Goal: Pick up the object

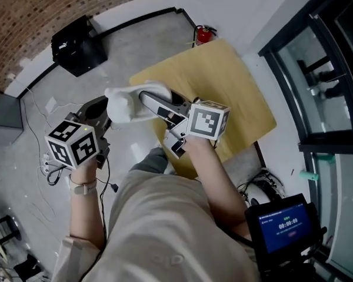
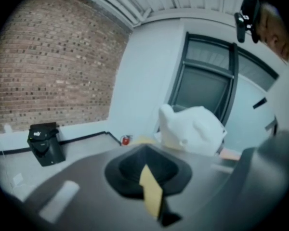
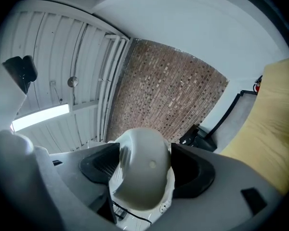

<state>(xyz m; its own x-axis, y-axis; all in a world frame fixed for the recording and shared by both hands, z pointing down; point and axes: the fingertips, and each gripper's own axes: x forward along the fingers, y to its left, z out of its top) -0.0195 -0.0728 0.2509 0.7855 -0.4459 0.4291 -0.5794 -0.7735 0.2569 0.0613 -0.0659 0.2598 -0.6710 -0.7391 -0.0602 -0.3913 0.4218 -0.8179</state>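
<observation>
Two tools hang above the floor, just off the yellow table (image 1: 241, 93). The right tool (image 3: 143, 165) is clamped on the rounded white object (image 1: 122, 103), so it looks already lifted. The left tool (image 2: 147, 174), jaws together and empty, points at it, probably to steady it.
</observation>
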